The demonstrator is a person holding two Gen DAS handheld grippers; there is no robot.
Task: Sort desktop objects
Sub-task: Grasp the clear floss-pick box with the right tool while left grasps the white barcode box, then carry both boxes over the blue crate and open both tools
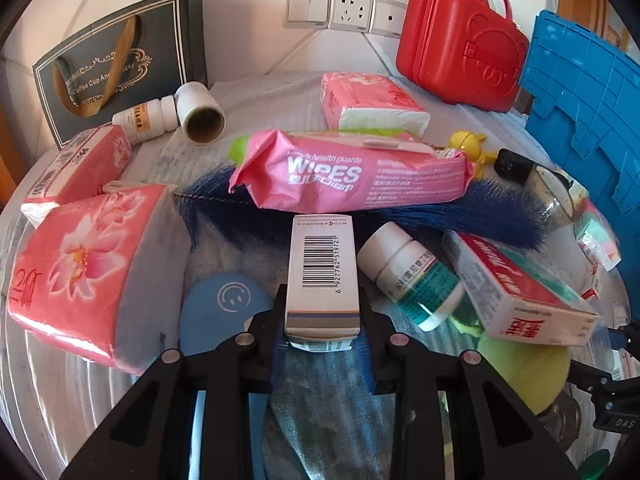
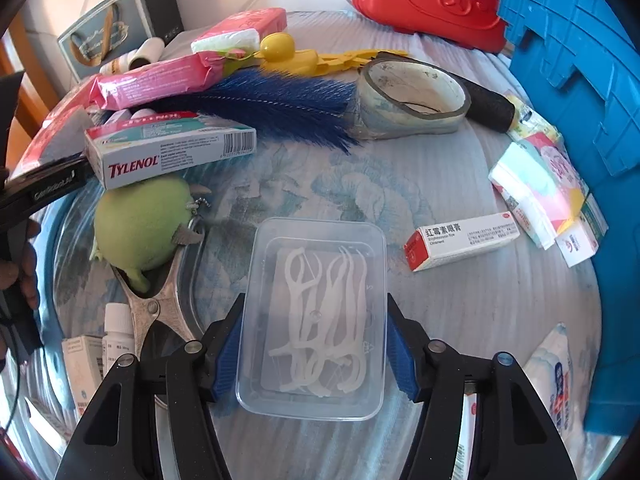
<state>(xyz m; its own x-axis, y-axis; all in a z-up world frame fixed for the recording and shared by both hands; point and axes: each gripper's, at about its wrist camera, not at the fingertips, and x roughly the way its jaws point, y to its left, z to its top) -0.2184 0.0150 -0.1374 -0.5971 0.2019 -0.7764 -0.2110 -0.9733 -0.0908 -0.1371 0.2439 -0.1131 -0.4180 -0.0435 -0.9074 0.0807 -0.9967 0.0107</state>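
The left gripper [image 1: 322, 344] is clamped on a small white barcode box [image 1: 322, 276], pinched at its near end so the box sticks out forward over the cluttered table. Its underside and near label are mostly hidden by the fingers, and the print is too small to read.

Just past the box's far end lies a pink wipes pack [image 1: 352, 172], sitting on top of a blue feather duster [image 1: 460, 216] that covers most of the duster's middle. Right of the box there's a white pill bottle [image 1: 408, 276], partly tucked under a Tylenol carton [image 1: 520, 292].

The right gripper [image 2: 316, 356] squeezes a clear plastic tub [image 2: 316, 316] of white floss picks [image 2: 324, 320], held level above the tablecloth [image 2: 460, 320]. The tub's near edge is cut off between the fingers. Right of the tub sits an ointment box [image 2: 460, 242].
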